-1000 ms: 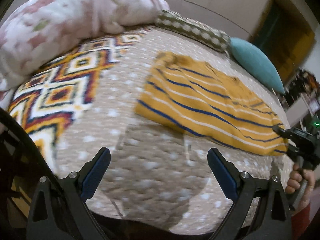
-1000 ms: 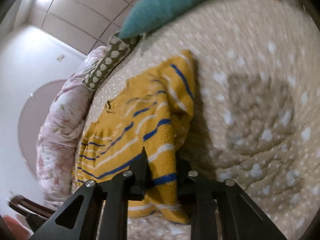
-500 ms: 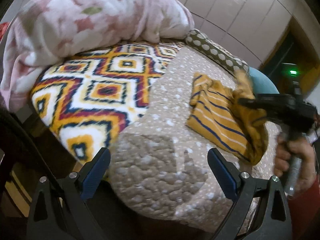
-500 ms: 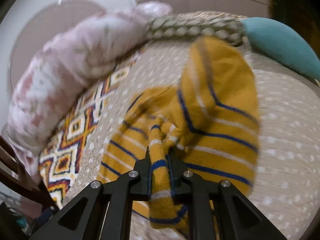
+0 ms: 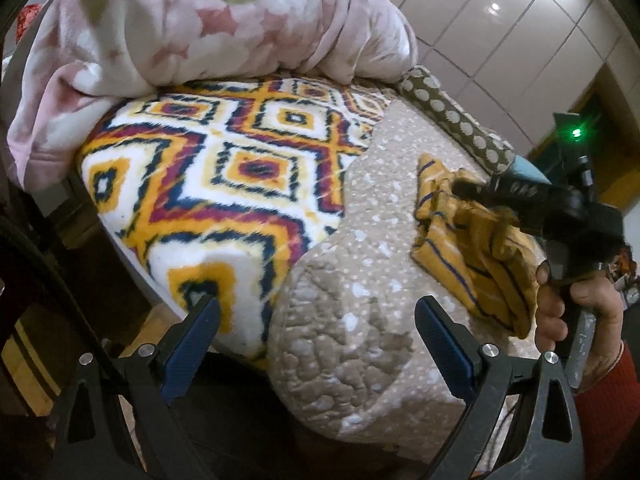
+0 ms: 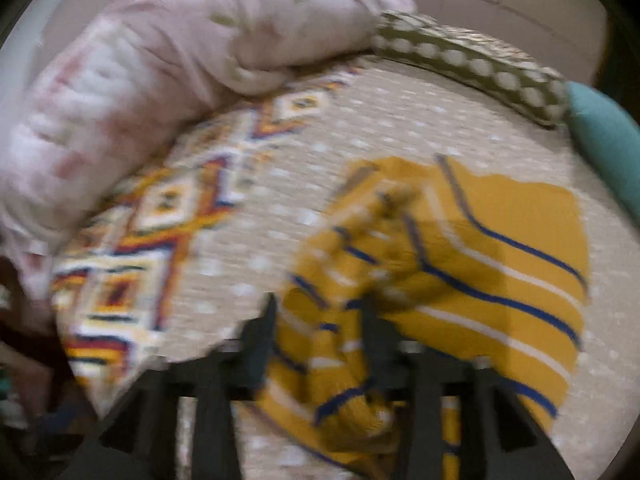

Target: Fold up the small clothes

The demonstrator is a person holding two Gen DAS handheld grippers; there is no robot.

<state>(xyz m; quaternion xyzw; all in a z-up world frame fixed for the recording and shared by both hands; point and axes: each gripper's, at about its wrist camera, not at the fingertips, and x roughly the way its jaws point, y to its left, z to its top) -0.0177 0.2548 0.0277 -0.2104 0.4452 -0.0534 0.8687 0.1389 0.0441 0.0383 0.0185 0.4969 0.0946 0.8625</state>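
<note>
A small mustard-yellow garment with blue and white stripes [image 6: 500, 264] lies folded over on the beige dotted bed cover [image 6: 360, 128]; it also shows in the left wrist view [image 5: 472, 248]. My right gripper [image 6: 320, 320] is low over its near fold, jaws parted, with bunched cloth between the fingers; the view is blurred. In the left wrist view the right gripper [image 5: 464, 190] reaches over the garment, held by a hand [image 5: 560, 316]. My left gripper [image 5: 316, 328] is open and empty, near the bed's corner, well left of the garment.
A pink floral duvet [image 5: 208, 28] is heaped at the back. A patterned diamond blanket [image 5: 224, 176] covers the bed's left part. A polka-dot pillow [image 5: 456, 124] and a teal pillow [image 6: 604, 148] lie along the far edge. The bed corner [image 5: 348, 364] drops off near the left gripper.
My right gripper carried the garment's edge over and down onto the rest, folding it, and its jaws have parted. My left gripper drew back toward the bed's corner, still open.
</note>
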